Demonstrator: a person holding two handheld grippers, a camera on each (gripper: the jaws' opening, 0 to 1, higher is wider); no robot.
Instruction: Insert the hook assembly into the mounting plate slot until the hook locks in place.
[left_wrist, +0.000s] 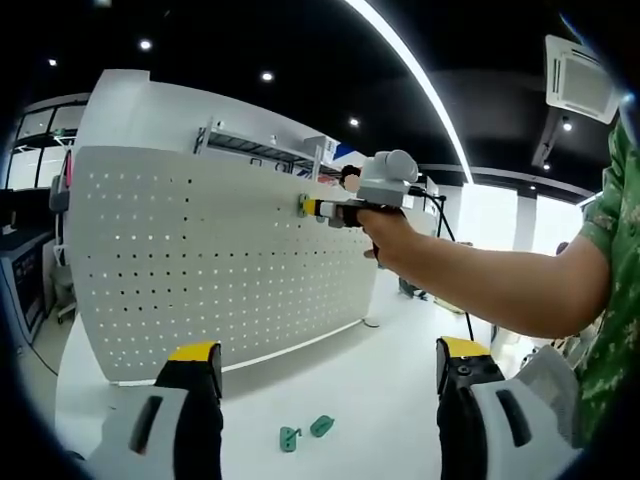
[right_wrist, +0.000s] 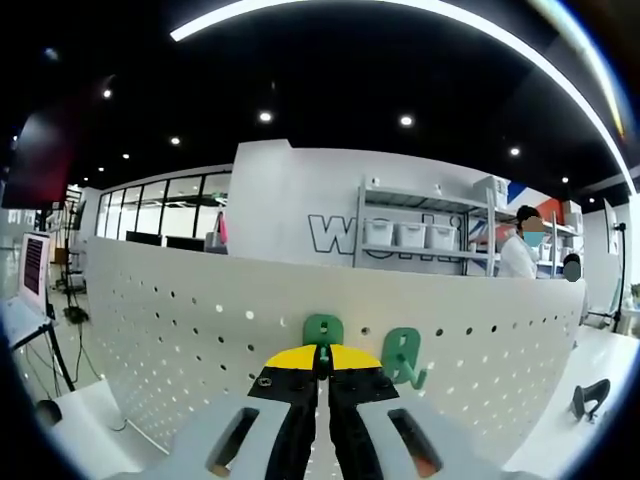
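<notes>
Pegboard (left_wrist: 220, 250) stands upright on a white table (left_wrist: 380, 390), a wide white panel dotted with rows of holes. In the left gripper view, the left gripper (left_wrist: 330, 385) hangs back from the panel with its yellow-tipped jaws set wide apart and nothing between them. On the table between those jaws lie two small green hooks (left_wrist: 305, 432), just beside each other and well apart from the panel.

In the same view the right gripper (left_wrist: 322, 209) comes in from the right, held by a hand (left_wrist: 385, 232) on a bare forearm, with a green patterned sleeve (left_wrist: 615, 260) at the edge. Its tip is pressed against the upper part of the panel.

In the right gripper view, the right gripper (right_wrist: 322, 365) has its jaws drawn together, yellow tips meeting right at the panel (right_wrist: 160, 330). A green hook (right_wrist: 323, 329) sits on the panel directly above the tips; a sliver of green shows in the seam between them, so they seem to pinch its lower end, though the contact is hard to make out. A second green hook (right_wrist: 405, 358) hangs on the panel just to the right, its curved end pointing outward.

Behind the panel stands a shelf (right_wrist: 420, 235) with white bins.
</notes>
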